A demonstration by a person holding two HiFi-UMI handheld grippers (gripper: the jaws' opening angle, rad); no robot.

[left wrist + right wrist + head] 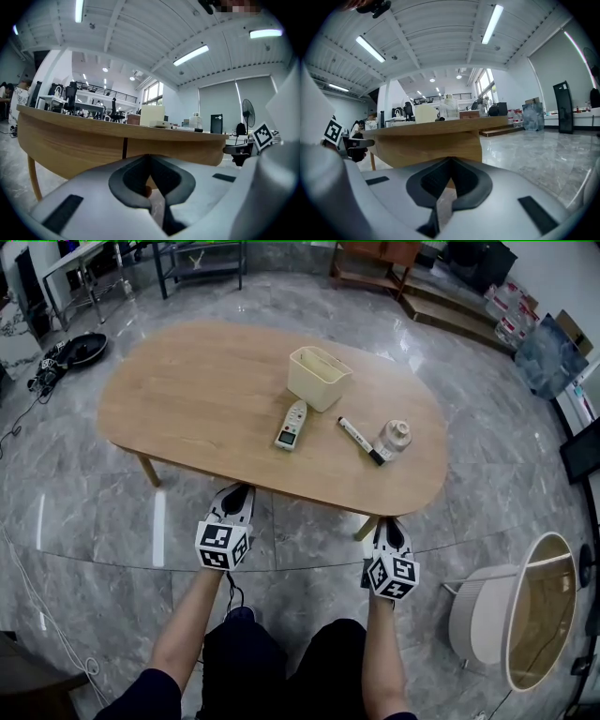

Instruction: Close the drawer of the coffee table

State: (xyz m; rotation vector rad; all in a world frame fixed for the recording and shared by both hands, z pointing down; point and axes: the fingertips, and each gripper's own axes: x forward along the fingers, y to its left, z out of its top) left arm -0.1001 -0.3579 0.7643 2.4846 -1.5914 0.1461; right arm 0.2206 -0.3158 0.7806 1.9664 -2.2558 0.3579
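Both grippers sit low at the near edge of the oval wooden counter point(187, 399), at the bottom centre of the head view. The left gripper point(240, 491) is lower left and the right gripper point(385, 523) lower right. Each has its fingers point(133, 180) clenched tip to tip on nothing.

The drawer point(178, 149) appears to lie under the near edge. In the left gripper view a dark vertical seam marks its panel, which looks flush or nearly so.

A hard shove from here could slide the whole counter on the glossy floor. That could roll the marker point(361, 441) or topple the small capped bottle point(393, 438). Clenched fingers could also skid off the panel.

At upper centre, the cream bin point(319, 378) looks empty. A handheld device point(292, 425) lies just below it. The bottle's contents cannot be made out.
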